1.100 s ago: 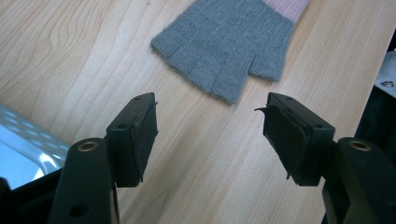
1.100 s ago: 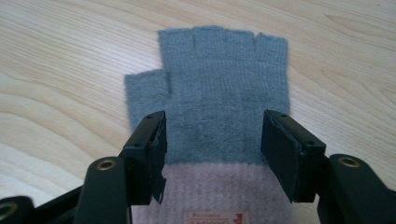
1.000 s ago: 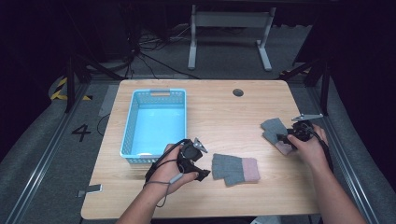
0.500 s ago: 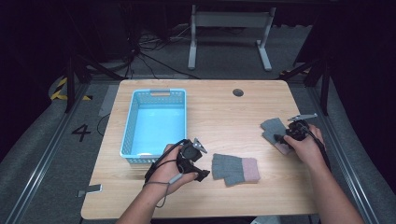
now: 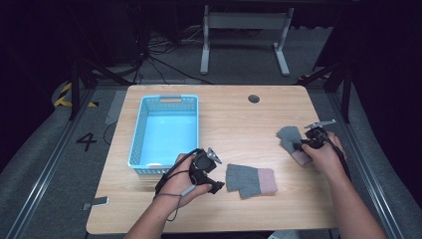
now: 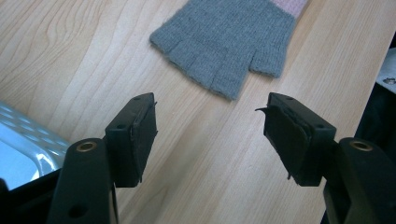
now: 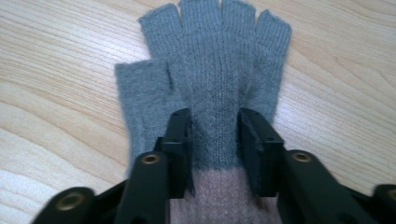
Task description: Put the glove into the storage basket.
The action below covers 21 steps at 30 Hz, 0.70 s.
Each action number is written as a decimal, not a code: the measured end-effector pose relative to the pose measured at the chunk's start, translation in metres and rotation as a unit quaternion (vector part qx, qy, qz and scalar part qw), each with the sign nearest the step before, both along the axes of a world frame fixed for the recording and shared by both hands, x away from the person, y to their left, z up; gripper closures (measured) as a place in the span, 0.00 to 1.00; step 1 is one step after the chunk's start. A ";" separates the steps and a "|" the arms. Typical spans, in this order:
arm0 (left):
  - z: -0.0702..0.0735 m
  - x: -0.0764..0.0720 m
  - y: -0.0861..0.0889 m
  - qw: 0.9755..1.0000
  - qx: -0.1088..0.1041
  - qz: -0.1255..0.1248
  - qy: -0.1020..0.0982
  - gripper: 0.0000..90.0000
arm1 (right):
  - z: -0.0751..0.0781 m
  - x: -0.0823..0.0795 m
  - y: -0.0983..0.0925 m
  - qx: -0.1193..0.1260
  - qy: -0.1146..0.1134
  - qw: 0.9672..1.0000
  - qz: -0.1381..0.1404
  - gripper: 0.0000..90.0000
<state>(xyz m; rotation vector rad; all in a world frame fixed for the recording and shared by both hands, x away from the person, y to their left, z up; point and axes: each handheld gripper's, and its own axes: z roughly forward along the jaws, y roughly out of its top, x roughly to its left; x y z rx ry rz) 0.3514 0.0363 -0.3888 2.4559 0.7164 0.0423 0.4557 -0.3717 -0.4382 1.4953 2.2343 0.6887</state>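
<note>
1. The wooden surface [image 5: 224, 114] stretches out in front of the person, whose forearms come in from its near edge.
2. A light blue basket [image 5: 166, 132] stands on the surface's left half, at about 10 o'clock from the centre of the surface.
3. One grey fingerless glove with a pink cuff [image 5: 250, 180] lies flat at about 6 o'clock from the centre, its fingers toward the left gripper, just beside it but apart.
4. A second grey glove [image 7: 210, 93] lies flat near the right edge, at about 3 o'clock, its finger stubs pointing away from the right gripper and its pink cuff toward it.
5. The left gripper [image 5: 211, 175] sits near the basket's near right corner, at about 7 o'clock. In the left gripper view its jaws stand wide apart over bare wood, with the first glove lying ahead of them, untouched.
6. The right gripper [image 7: 215, 144] has just been closing its jaws; they now pinch a ridge of the second glove's knit between them, near where grey meets pink.
</note>
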 end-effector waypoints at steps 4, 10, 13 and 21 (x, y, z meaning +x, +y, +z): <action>0.000 0.000 0.000 1.000 0.000 -0.003 0.002 0.39 | 0.000 0.000 -0.002 0.006 -0.003 1.000 -0.003 0.84; 0.000 0.001 0.000 1.000 -0.002 0.000 0.001 0.39 | 0.002 -0.001 -0.004 0.011 -0.006 1.000 -0.005 0.86; 0.001 0.001 0.000 1.000 -0.001 -0.002 0.001 0.39 | 0.006 -0.004 -0.004 0.013 -0.007 1.000 -0.001 0.86; 0.002 0.002 -0.001 1.000 -0.005 -0.006 0.002 0.40 | 0.024 -0.015 -0.004 0.022 -0.021 0.999 0.013 0.86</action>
